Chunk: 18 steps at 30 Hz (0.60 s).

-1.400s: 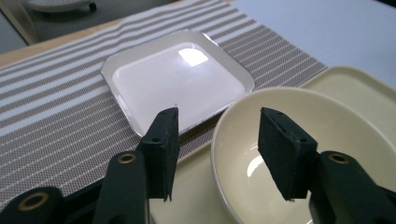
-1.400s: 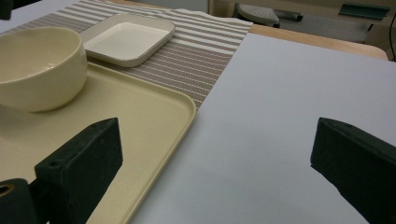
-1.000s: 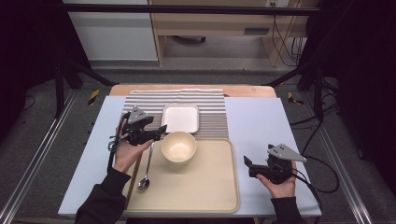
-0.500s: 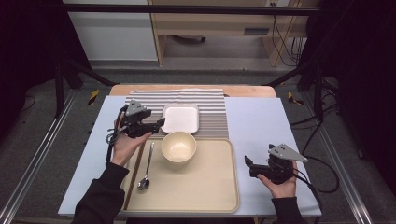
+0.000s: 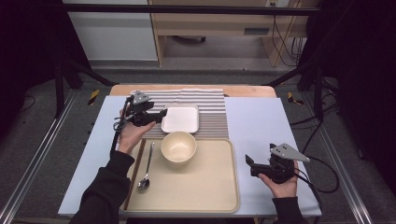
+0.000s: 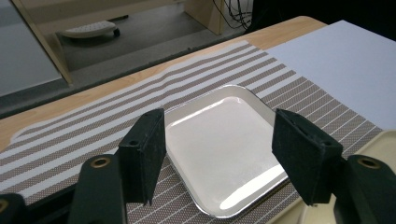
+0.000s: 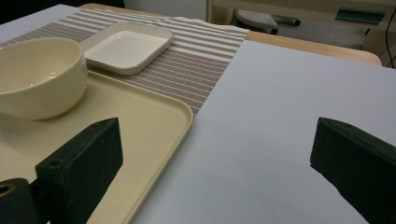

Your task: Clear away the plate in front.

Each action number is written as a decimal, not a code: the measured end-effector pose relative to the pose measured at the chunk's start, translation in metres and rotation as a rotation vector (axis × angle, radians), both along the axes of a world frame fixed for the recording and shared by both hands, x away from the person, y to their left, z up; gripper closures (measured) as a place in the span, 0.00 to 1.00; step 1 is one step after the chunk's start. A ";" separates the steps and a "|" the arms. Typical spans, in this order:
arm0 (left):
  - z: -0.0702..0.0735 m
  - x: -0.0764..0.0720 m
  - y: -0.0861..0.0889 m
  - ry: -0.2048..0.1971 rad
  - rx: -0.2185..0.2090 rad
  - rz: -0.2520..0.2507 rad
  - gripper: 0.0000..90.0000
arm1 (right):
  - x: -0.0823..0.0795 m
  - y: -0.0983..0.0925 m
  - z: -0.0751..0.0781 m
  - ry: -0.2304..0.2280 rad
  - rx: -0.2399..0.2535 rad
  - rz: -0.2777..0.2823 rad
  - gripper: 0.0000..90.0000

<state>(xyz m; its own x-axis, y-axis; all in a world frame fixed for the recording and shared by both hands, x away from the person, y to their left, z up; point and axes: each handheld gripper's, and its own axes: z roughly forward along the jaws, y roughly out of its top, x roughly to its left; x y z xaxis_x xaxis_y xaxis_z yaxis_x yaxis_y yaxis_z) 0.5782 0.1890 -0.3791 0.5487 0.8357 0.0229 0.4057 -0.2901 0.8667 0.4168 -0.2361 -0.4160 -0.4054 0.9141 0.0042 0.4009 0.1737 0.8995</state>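
A square white plate [image 5: 180,118] [image 6: 224,154] [image 7: 127,46] lies on a striped cloth [image 5: 212,112]. My left gripper [image 5: 159,116] [image 6: 224,158] points at the plate's left edge. Its jaws stand wide and have just closed a little; the plate lies ahead between them, untouched. A cream bowl [image 5: 178,146] [image 7: 37,74] stands at the far end of a beige tray [image 5: 210,186] [image 7: 140,126]. My right gripper [image 5: 250,165] [image 7: 215,163] is open and holds nothing, low over the pale mat [image 5: 261,126] to the right of the tray.
A metal spoon [image 5: 146,170] and dark chopsticks [image 5: 135,172] lie along the tray's left side. The wooden table edge [image 5: 247,91] runs behind the cloth. Beyond the table are a floor and a cabinet.
My left gripper has moved away from the bowl's left rim, farther from the person, to the left edge of the square plate. The right gripper has stayed where it was.
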 end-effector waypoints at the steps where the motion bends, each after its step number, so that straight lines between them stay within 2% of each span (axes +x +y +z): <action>1: -0.002 0.003 0.000 0.005 0.003 0.004 0.39 | 0.000 0.000 0.000 0.001 -0.002 0.001 0.03; 4: -0.010 0.010 0.000 0.018 0.003 0.010 0.40 | 0.001 0.001 -0.001 0.005 -0.007 0.002 0.03; 12: -0.032 0.027 -0.001 0.066 0.043 0.024 0.43 | 0.001 0.002 -0.002 0.009 -0.013 0.001 0.03; 18: -0.048 0.038 -0.003 0.103 0.037 0.039 0.48 | 0.002 0.003 -0.003 0.013 -0.013 0.004 0.03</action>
<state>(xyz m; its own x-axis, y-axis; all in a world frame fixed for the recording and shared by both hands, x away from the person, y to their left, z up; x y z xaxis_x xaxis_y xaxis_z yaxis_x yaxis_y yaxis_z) 0.6167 0.1857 -0.4268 0.5165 0.8563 -0.0004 0.5037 -0.3034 0.8089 0.4184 -0.2335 -0.4187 -0.4091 0.9125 -0.0029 0.4116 0.1874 0.8919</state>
